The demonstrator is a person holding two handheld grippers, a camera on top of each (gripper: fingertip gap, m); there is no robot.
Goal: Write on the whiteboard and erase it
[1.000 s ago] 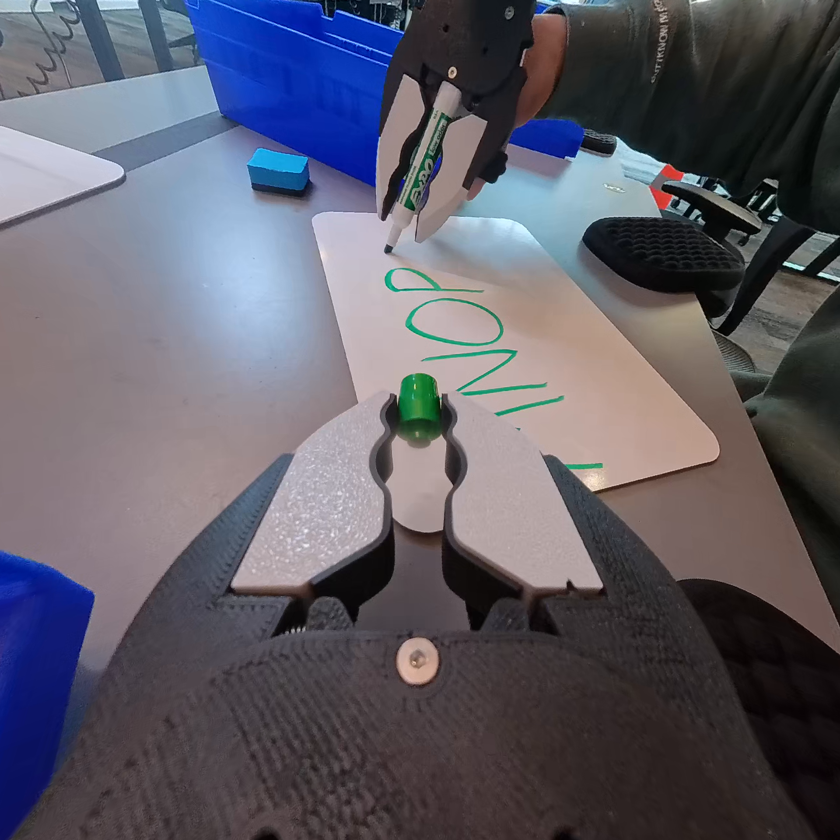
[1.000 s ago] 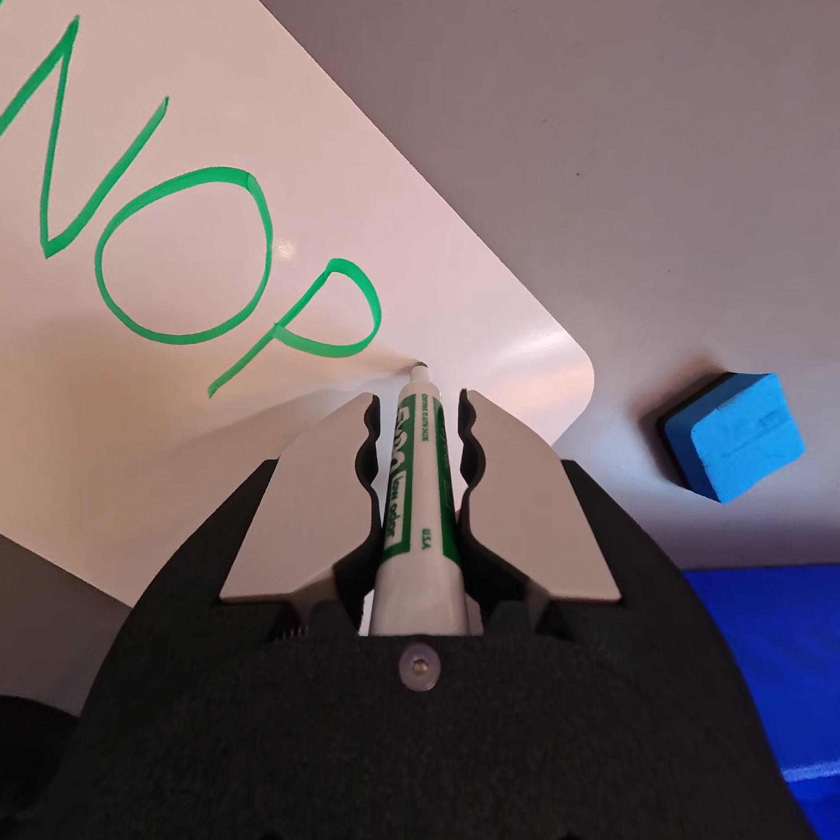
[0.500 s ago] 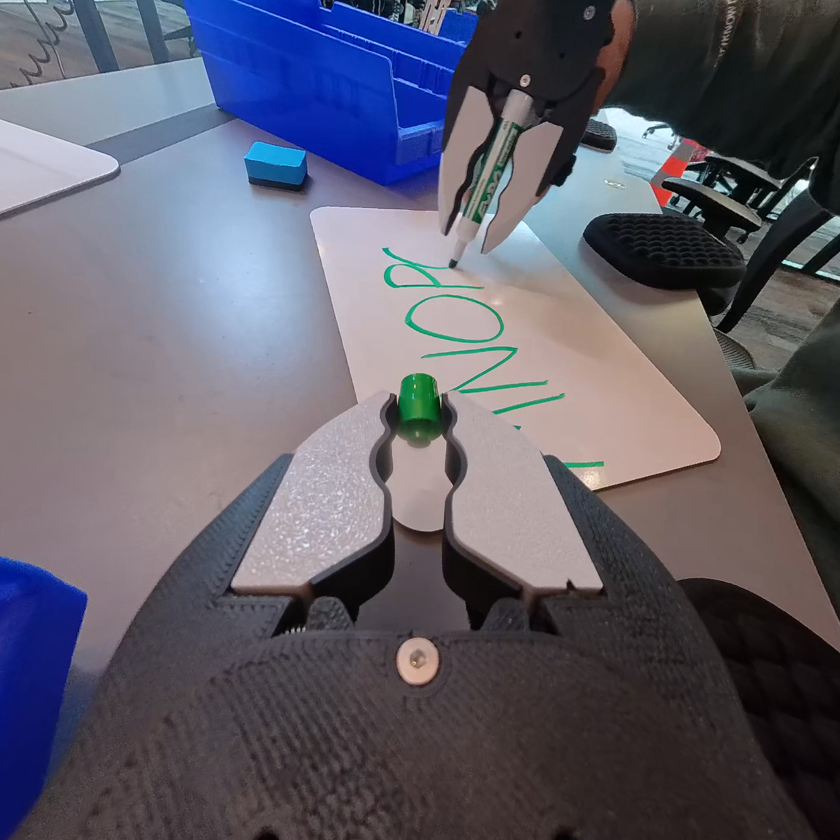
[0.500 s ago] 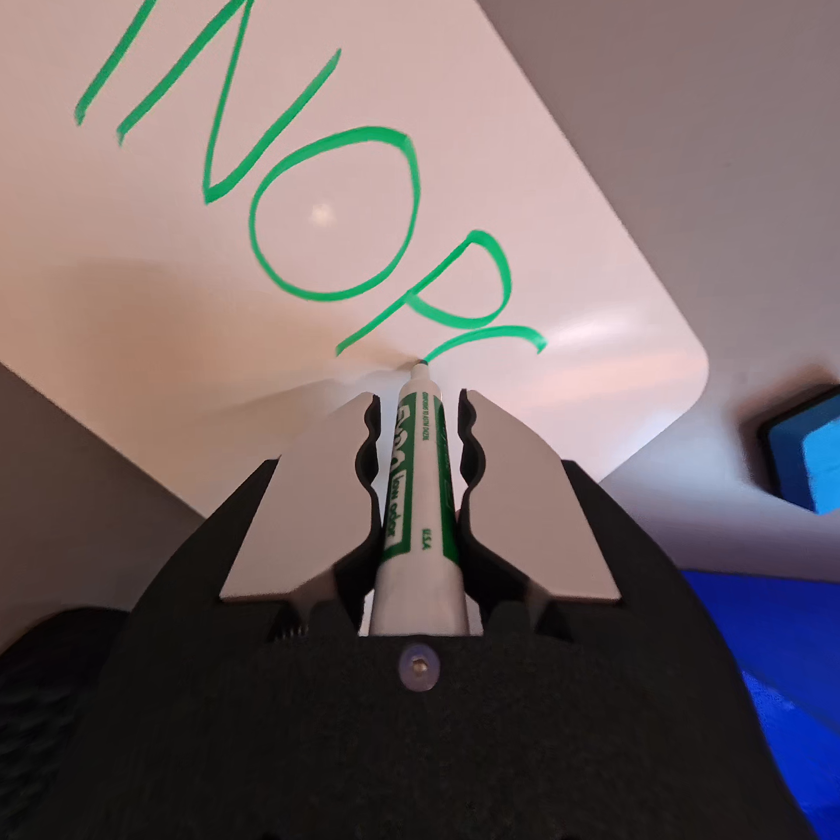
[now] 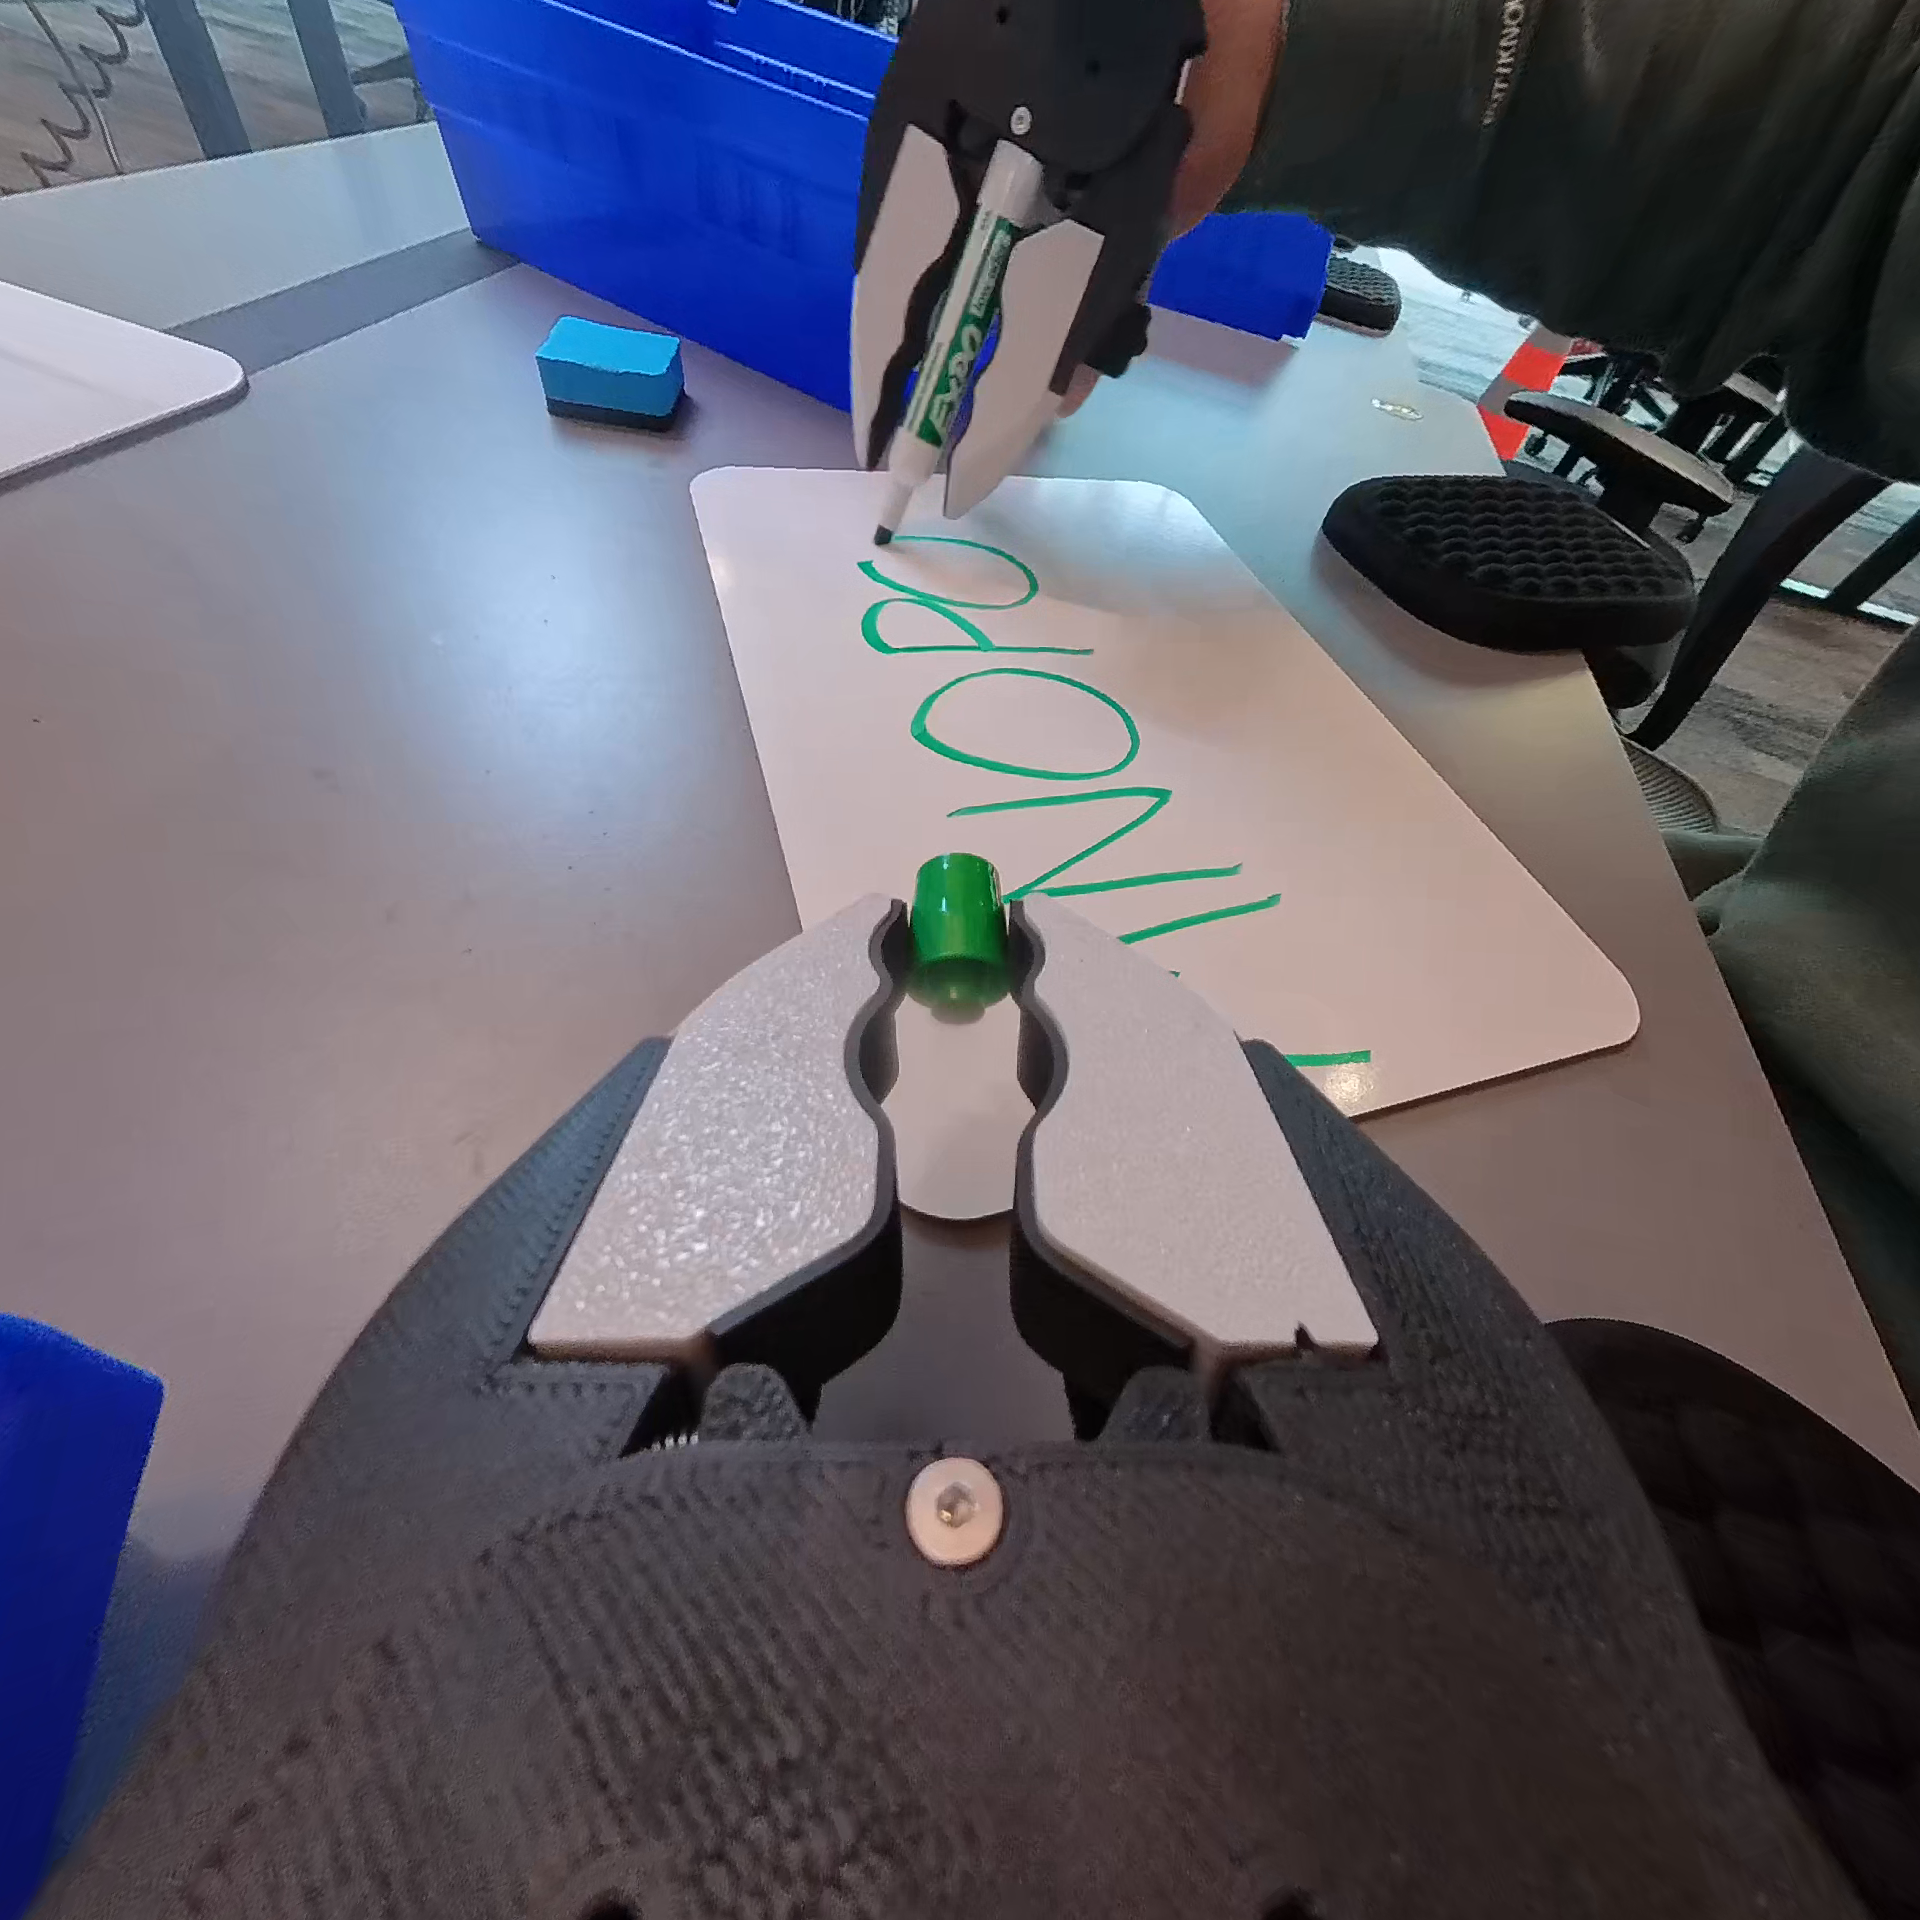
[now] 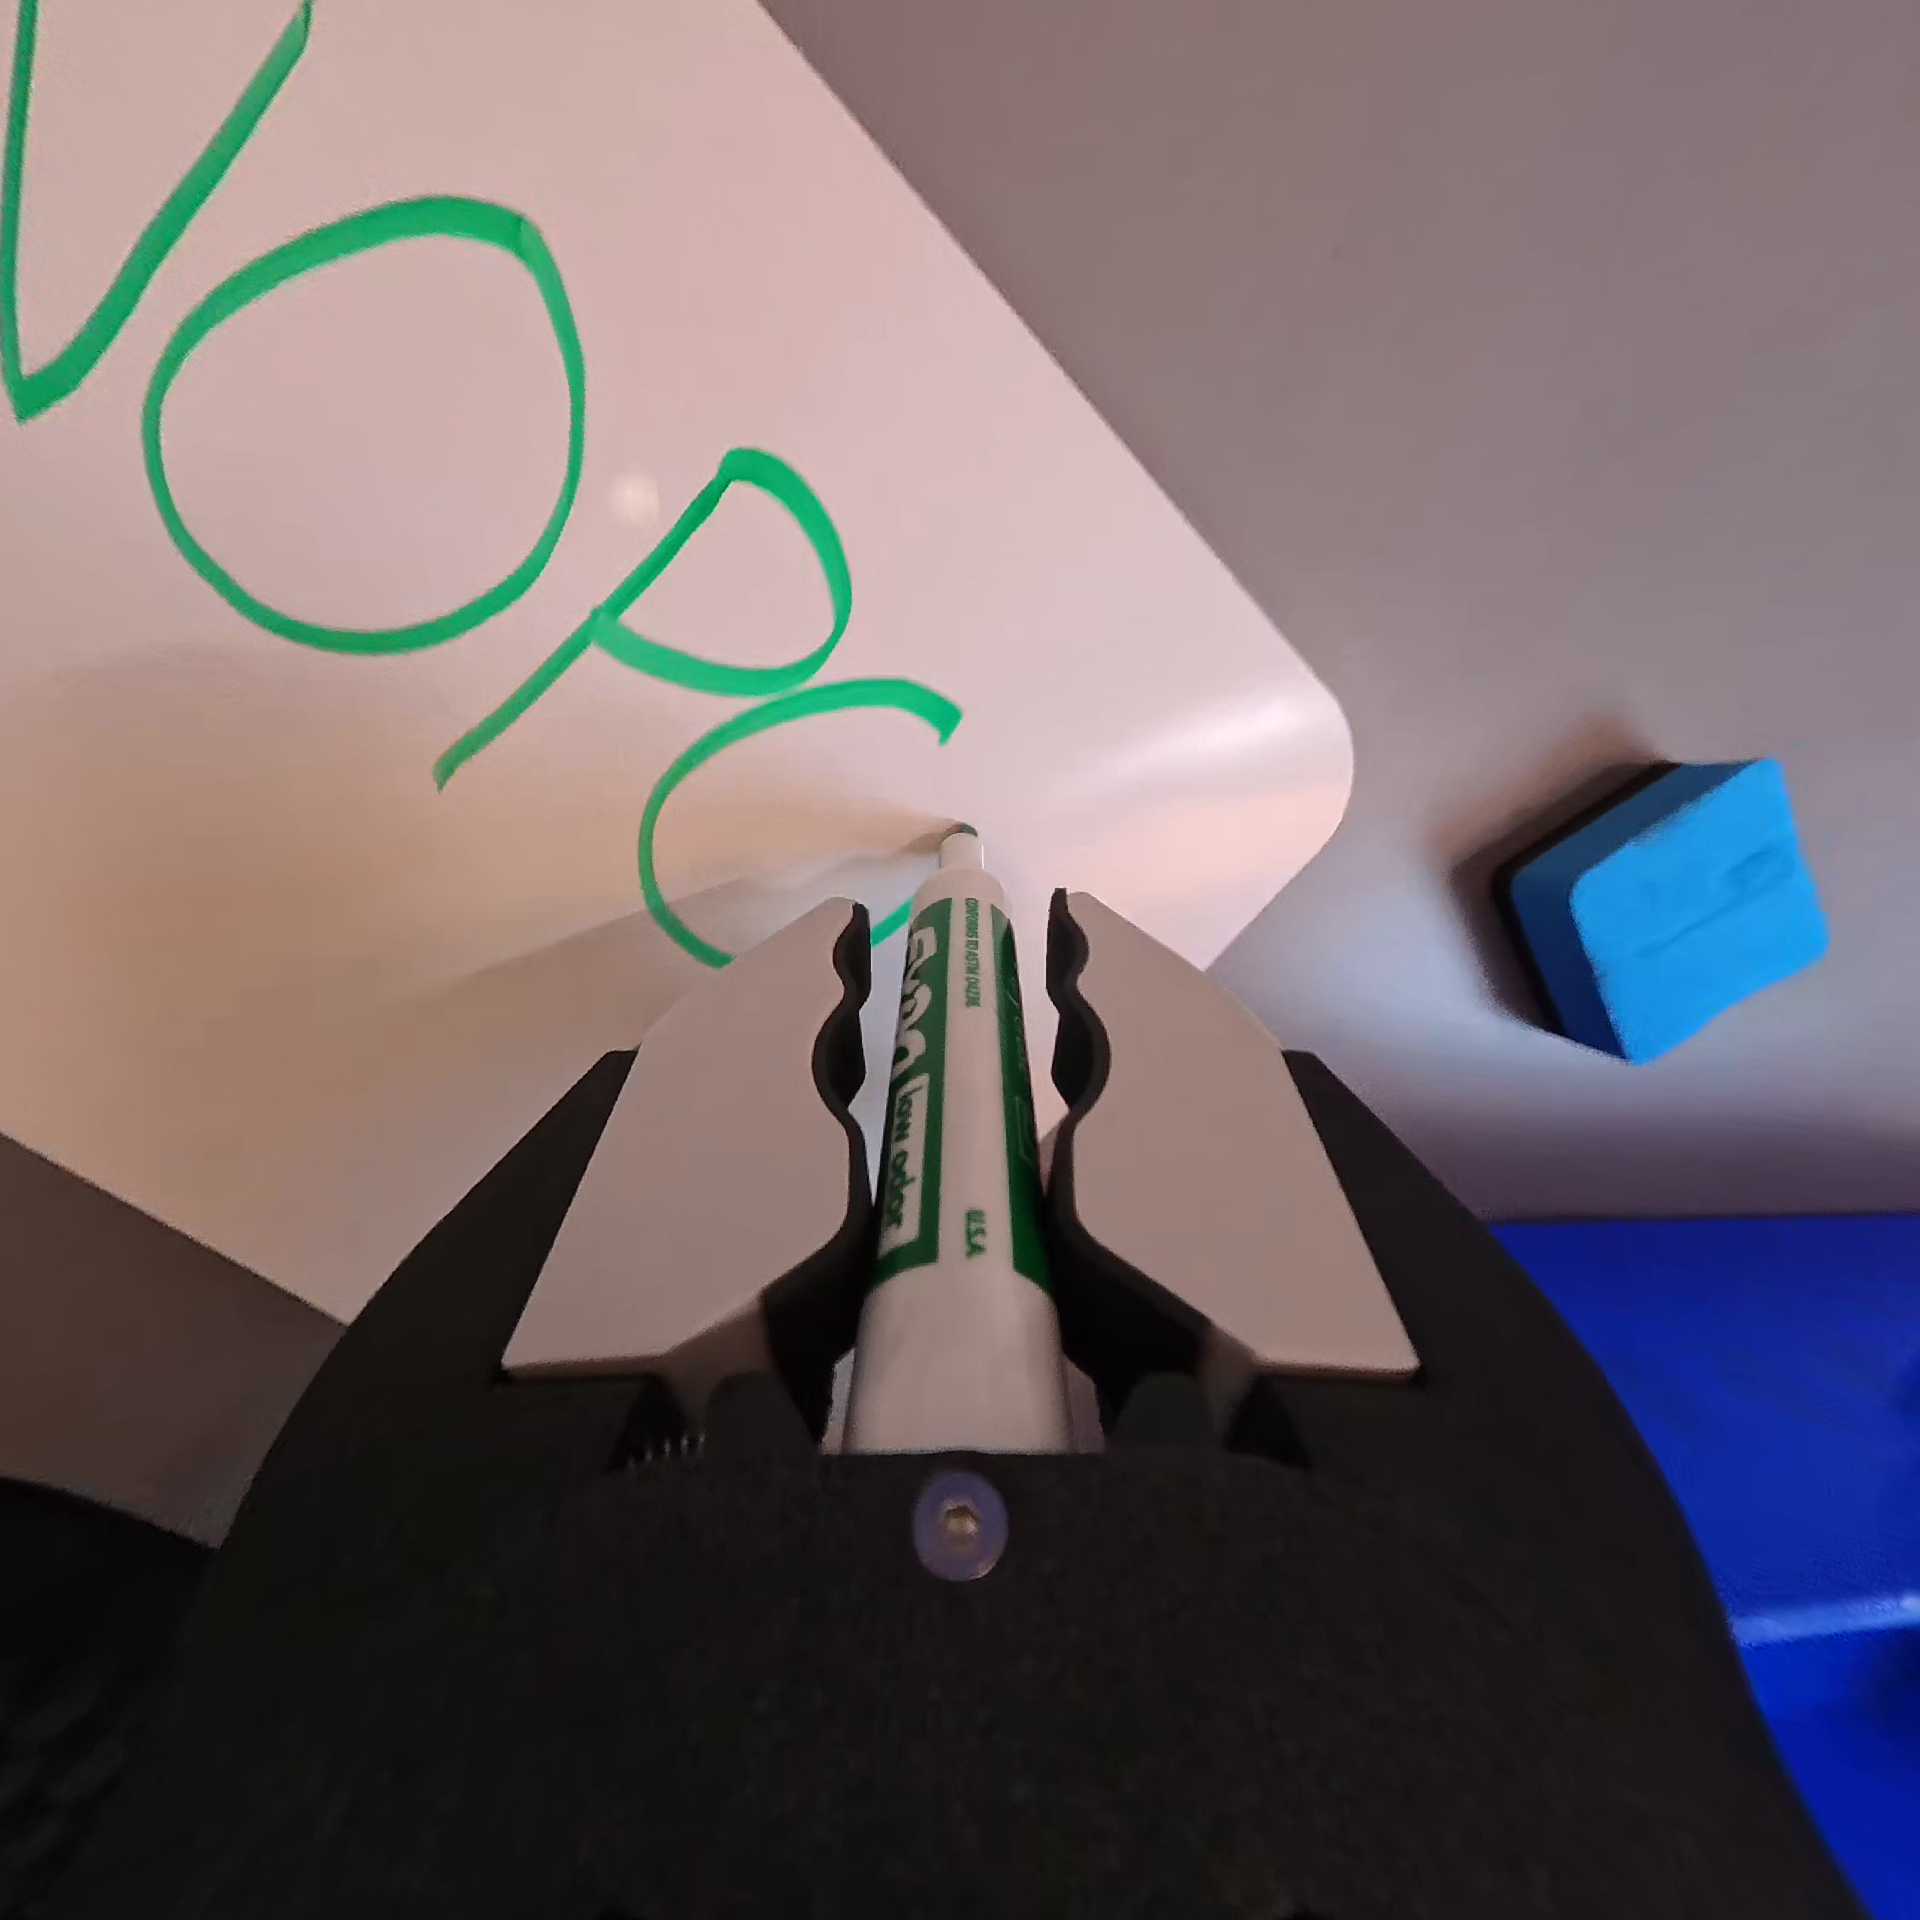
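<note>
A white whiteboard lies flat on the grey table and bears green marker strokes. My right gripper is shut on a green and white marker, tip down on the board near its far corner. In the left wrist view that gripper stands over the board's far end, the marker slanted in it. My left gripper is shut on the green marker cap, low over the board's near edge. A blue eraser lies left of the board, also in the right wrist view.
A big blue bin stands behind the board and shows in the right wrist view. Another white board lies at far left. A black chair armrest is right of the table edge. A person's sleeve reaches in from the right. The gap from one gripper's tips to the other's is roughly 25 cm. The blue eraser sits 12 cm or so from the ends of my right fingers. Seen from the right wrist view as well.
The right gripper has drawn a new curved green stroke at the board's far end, the marker tip sweeping left and back toward the far corner. The left gripper stayed still with the cap.
</note>
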